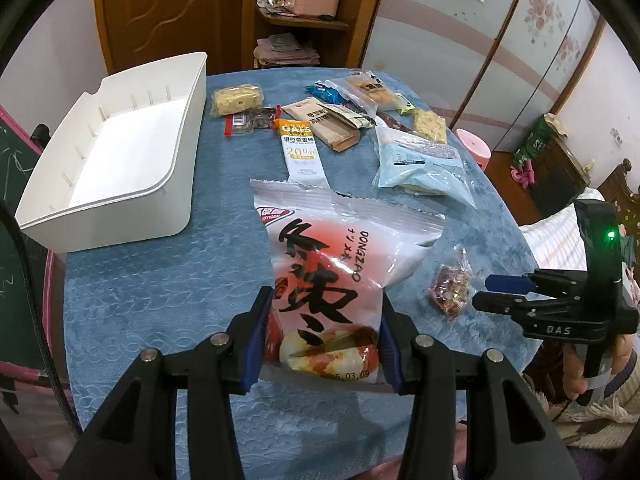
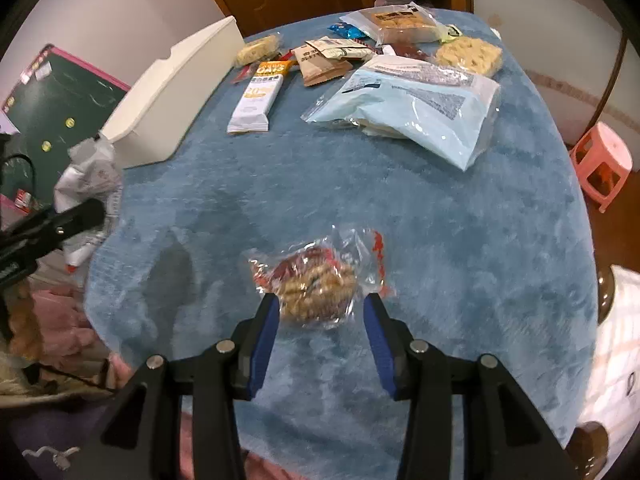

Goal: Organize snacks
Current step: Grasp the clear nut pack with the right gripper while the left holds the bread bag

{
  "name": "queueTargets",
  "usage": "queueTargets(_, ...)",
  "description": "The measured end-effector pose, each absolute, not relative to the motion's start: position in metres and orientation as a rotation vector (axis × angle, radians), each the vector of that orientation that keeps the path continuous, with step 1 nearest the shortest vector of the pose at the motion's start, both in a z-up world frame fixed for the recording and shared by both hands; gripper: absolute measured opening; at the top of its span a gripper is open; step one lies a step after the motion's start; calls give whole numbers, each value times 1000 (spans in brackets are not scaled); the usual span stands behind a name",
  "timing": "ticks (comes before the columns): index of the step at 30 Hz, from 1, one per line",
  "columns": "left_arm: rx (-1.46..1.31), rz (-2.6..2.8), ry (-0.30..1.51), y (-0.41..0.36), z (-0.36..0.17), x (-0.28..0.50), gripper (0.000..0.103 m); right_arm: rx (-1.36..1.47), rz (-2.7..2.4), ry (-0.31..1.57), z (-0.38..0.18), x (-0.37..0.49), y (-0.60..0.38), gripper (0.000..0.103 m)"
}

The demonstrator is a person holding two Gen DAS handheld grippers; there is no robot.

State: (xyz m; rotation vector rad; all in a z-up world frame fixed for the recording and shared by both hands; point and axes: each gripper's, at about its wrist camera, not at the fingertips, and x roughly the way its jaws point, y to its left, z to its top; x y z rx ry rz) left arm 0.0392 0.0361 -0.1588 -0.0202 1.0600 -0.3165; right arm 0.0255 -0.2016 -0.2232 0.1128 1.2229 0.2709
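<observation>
The left tool (image 1: 324, 344) covers both lower side edges of the red-and-white snack bag (image 1: 320, 272); in the right wrist view that bag (image 2: 90, 184) is a blurred crumple (its print unreadable). The brown packet (image 1: 320, 120) lies partly under other wrappers. The surface (image 2: 440, 240) runs off the bottom edge, smeared.

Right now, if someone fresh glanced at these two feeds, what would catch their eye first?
Most striking is the big red-and-white snack bag clamped in the left gripper, held up over the blue tablecloth. Next, the right gripper hangs open just above a small clear-wrapped nut snack lying near the cloth's front edge. Beyond sit an empty white bin at left and a scatter of snack packets at the far side.
</observation>
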Motion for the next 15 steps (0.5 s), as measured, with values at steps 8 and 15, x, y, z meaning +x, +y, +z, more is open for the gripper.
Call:
queueTargets(8,3,-328,1054,29,-158,35,46,308,296,1234,-234,35,-213,44)
queueTargets(15,-5,-319,1056,32,-156,33,46,330,289,1281,-251,53,-201,44)
